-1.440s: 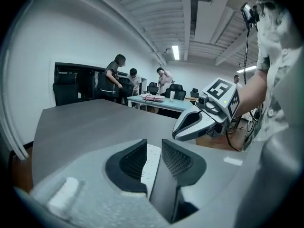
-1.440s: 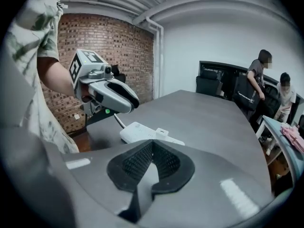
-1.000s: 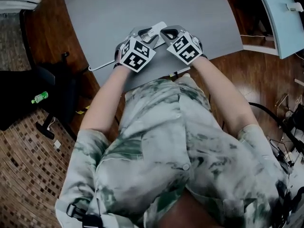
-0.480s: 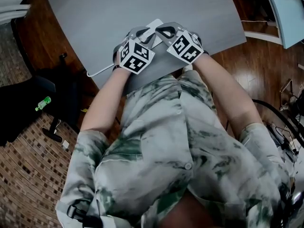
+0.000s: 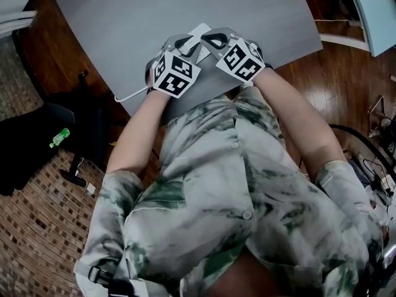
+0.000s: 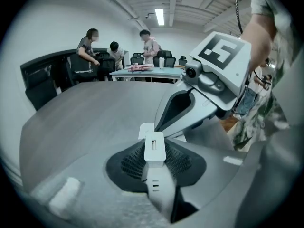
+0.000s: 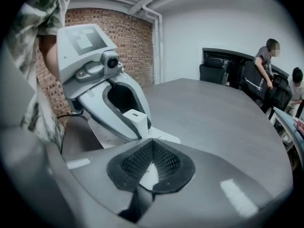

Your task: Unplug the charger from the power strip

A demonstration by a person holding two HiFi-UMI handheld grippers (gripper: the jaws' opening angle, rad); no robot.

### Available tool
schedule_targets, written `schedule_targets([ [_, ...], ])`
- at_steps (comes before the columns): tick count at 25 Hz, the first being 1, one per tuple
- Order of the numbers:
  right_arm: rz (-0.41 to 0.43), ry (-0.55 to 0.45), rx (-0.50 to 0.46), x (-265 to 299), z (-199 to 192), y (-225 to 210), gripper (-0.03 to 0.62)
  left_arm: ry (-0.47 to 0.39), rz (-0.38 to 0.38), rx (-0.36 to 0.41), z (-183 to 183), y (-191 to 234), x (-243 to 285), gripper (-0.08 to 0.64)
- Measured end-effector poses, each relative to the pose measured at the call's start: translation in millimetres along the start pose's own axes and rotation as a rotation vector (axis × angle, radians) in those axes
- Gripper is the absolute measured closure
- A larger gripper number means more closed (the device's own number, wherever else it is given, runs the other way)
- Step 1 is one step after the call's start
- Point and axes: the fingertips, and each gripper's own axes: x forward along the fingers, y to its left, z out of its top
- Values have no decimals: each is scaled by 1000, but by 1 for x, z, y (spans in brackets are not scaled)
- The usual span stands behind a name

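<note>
Two-point hold set up, so by judgement only the opening stage done. Clenched at the left tongs point(image 6: 155, 141) on the white charger point(image 6: 154, 152), pads against two opposite sides, top face with its slot-shaped port left exposed. Closed tip to tip at the right tongs point(image 7: 152, 144) and pressed down onto the white power strip point(image 7: 161, 136) just beside the charger, apparently to pin it flat; nothing seen gripped between those pads. Not possible to tell from either gripper view whether the blades are seated or clear; base of the charger appears touching or very near the strip face, so treat as not yet unplugged. Remaining, by judgement: pull straight up and away with the left tongs while holding the strip down with the right, then confirm full separation. As to the charger itself: small squarish block, smooth white plastic, crisp edges, upright between the pads, probably rigid enough to take the clamp without slipping. Located, with the strip, near the front edge of the grey tabletop point(image 7: 213, 122), close to the person's body, with a white cable point(image 5: 130, 95) trailing off toward the left edge.
</note>
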Motion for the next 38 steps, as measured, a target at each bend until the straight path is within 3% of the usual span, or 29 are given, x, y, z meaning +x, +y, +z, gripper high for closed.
schedule_targets([
  [2, -4, 5, -6, 0, -2, 0, 586, -57, 74, 133, 27, 0, -16, 456],
  [4, -2, 8, -25, 1, -1, -3, 586, -143, 130, 190, 68, 12, -37, 456],
  [7, -5, 24, -36, 3, -2, -3, 586, -198, 107, 119, 92, 31, -58, 454],
  [10, -11, 5, -2, 5, -1, -3, 586, -207, 101, 67, 88, 41, -78, 454],
  [14, -51, -32, -41, -2, 2, -6, 588, -222, 122, -4, 76, 46, -96, 454],
  [21, -109, -131, -35, -66, 22, 10, 588, -310, 172, -116, 68, 43, -129, 453],
  [30, -94, -203, 49, -183, -3, 94, 587, -389, 227, -102, 77, -34, -184, 453],
  [38, -51, -313, -84, -297, -32, 174, 586, -431, 348, -135, 89, -163, -247, 453],
])
